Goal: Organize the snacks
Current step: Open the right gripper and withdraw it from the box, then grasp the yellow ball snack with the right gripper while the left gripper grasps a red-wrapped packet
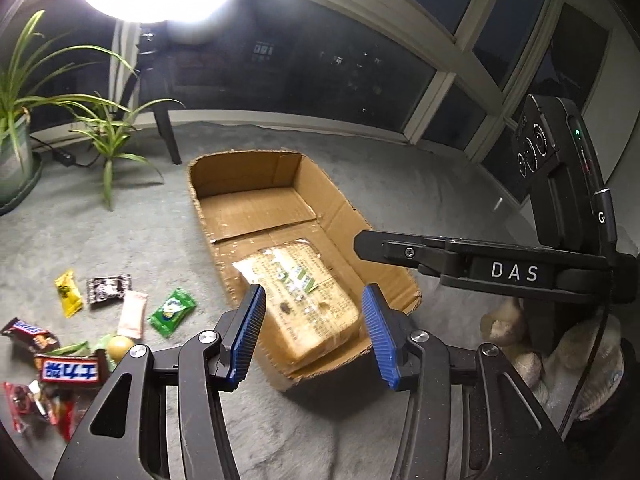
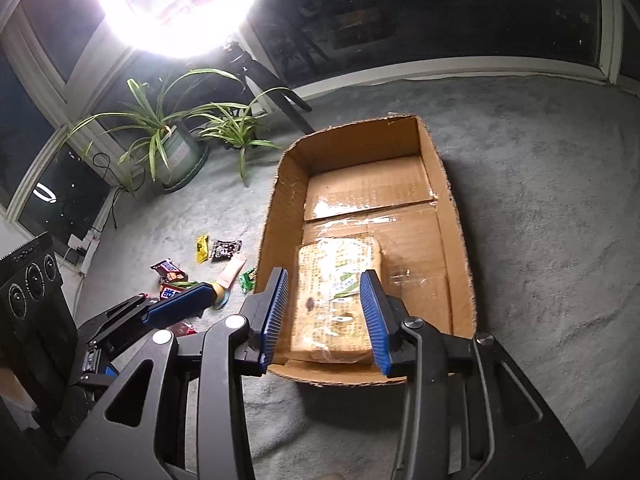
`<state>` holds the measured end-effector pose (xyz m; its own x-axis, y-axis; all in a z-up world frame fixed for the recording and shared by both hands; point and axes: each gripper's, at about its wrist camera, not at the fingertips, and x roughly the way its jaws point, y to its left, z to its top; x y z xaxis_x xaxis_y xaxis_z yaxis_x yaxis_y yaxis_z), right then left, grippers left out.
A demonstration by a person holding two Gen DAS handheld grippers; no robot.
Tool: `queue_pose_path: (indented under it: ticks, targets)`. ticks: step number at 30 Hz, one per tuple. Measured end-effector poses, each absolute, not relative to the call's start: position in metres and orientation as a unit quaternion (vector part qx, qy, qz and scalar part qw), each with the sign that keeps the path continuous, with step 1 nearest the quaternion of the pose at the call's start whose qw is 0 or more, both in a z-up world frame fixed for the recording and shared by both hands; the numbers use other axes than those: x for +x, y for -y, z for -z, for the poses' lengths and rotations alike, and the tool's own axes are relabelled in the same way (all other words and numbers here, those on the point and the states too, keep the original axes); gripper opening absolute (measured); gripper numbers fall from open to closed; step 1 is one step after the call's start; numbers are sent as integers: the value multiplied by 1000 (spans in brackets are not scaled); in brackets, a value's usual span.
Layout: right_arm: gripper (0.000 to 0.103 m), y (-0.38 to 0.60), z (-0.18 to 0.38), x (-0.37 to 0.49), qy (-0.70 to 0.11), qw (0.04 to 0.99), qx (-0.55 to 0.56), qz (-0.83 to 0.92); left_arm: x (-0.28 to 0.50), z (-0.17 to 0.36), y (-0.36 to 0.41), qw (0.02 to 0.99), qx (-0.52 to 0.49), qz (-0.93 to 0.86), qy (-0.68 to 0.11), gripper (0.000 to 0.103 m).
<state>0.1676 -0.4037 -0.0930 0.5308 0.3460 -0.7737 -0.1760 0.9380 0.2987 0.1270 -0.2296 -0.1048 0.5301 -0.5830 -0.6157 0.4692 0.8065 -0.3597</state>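
A shallow corrugated cardboard box (image 2: pixel 456 216) with ragged cut edges and shiny tape over its bottom seams lies open on grey, short-pile carpet (image 2: pixel 540 208). Inside, at the near end, lies a flat rectangular pack (image 2: pixel 332 280) in glossy clear wrap, tan with fine print and a green-and-white label.

The left tongs (image 1: pixel 314 334) stand partly open with nothing between the ribbed blue pads (image 1: pixel 250 332); in the left view they frame the near corner of the pack from above, apart from it. The right tongs (image 2: pixel 330 316) are also partly open and empty, framing the pack's near half in the right view; whether they touch it I cannot tell.

The loose snacks lie on the carpet to the left of the box: a yellow sachet (image 1: pixel 69 294), a black-and-white crinkled wrapper (image 1: pixel 108 289), a pale pink sachet (image 1: pixel 132 316), a green packet (image 1: pixel 173 312), a brown bar (image 1: pixel 30 334) and a bar with a blue-and-white label (image 1: pixel 71 372), a small round yellow-green piece (image 1: pixel 120 347), and red wrappers (image 1: pixel 24 404). They sit well to the left of the left tongs.

Two strap-leaved potted plants (image 2: pixel 160 136) stand by the dark windows (image 1: pixel 320 64), under a glaring ring light (image 2: pixel 176 4).
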Motion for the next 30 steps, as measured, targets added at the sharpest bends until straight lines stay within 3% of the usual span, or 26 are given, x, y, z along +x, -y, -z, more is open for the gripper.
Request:
queue_pose_path:
  ticks: [4, 8, 11, 24, 26, 28, 30]
  targets:
    - [55, 391, 88, 159, -448, 876, 91, -154, 119, 102, 209, 876, -78, 296, -373, 48]
    - [56, 373, 81, 150, -438, 880, 85, -164, 108, 102, 181, 880, -73, 284, -373, 48]
    - [64, 355, 79, 144, -438, 877, 77, -180, 98, 106, 153, 885, -69, 267, -376, 48]
    - [64, 267, 111, 143, -476, 848, 65, -224, 79, 138, 31, 895, -71, 158, -410, 48]
    - [61, 257, 121, 145, -485, 843, 67, -223, 79, 142, 23, 896, -65, 153, -413, 48]
    - [48, 247, 133, 150, -497, 836, 66, -225, 80, 148, 15, 895, -58, 147, -417, 48]
    - [45, 238, 144, 155, -507, 831, 61, -222, 80, 152, 11, 894, -51, 146, -421, 48]
